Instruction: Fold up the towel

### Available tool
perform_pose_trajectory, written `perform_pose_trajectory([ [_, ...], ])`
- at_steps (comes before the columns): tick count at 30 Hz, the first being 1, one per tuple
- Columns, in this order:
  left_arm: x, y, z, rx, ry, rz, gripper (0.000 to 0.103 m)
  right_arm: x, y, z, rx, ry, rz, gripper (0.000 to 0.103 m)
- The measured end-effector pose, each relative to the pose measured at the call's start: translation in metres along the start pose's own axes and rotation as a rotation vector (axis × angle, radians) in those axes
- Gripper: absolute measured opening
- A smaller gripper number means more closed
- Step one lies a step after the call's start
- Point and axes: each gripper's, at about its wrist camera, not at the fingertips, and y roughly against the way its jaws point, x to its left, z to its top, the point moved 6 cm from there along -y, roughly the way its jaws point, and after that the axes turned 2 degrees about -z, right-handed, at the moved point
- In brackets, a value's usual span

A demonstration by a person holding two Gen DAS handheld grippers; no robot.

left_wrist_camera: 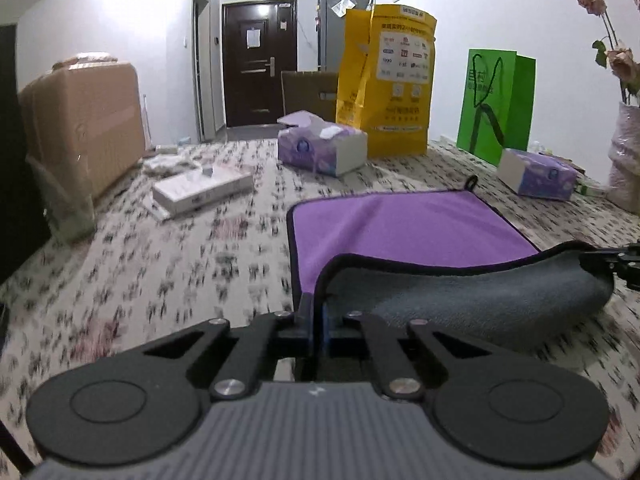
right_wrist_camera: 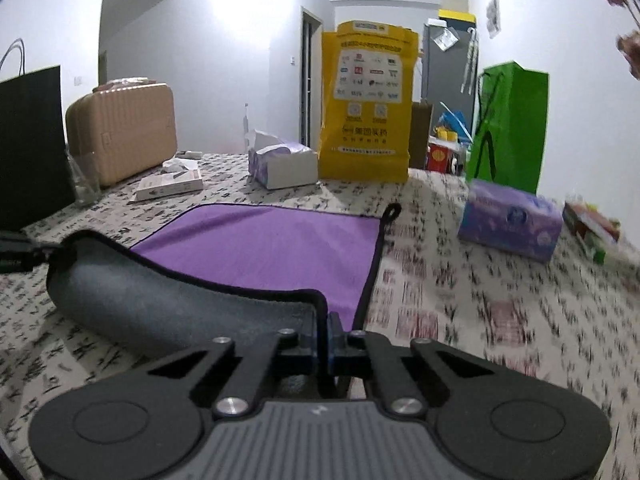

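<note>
A purple towel (left_wrist_camera: pixel 404 228) with a grey underside and black trim lies on the patterned tablecloth; it also shows in the right wrist view (right_wrist_camera: pixel 272 252). Its near edge is lifted and curls over, grey side (left_wrist_camera: pixel 480 296) up. My left gripper (left_wrist_camera: pixel 318 320) is shut on the towel's near left corner. My right gripper (right_wrist_camera: pixel 326 328) is shut on the near right corner. Each gripper's tip shows at the edge of the other's view, the right one (left_wrist_camera: pixel 616 260) and the left one (right_wrist_camera: pixel 16 256). The towel's hanging loop (right_wrist_camera: pixel 394 210) sits at the far right corner.
Two purple tissue boxes (left_wrist_camera: pixel 320 146) (left_wrist_camera: pixel 536 172) stand beyond the towel, with a white flat box (left_wrist_camera: pixel 200 188), a yellow bag (left_wrist_camera: pixel 384 80), a green bag (left_wrist_camera: pixel 496 104), a tan suitcase (left_wrist_camera: pixel 80 120), a glass (right_wrist_camera: pixel 84 180) and a vase of flowers (left_wrist_camera: pixel 624 160).
</note>
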Motion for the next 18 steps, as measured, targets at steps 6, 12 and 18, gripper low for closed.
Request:
perform_pose_trajectory([
  [6, 0.006, -0.035, 0.031, 0.0, -0.023, 0.01, 0.005, -0.011, -0.035, 0.024, 0.015, 0.025, -0.007, 0.004],
  [12, 0.013, -0.069, 0.048, 0.018, -0.006, 0.001, 0.005, -0.021, -0.079, 0.036, 0.057, 0.027, -0.016, 0.004],
  [18, 0.021, -0.103, 0.062, 0.052, 0.007, -0.002, 0.005, -0.03, -0.109, 0.056, 0.054, 0.035, -0.028, 0.004],
])
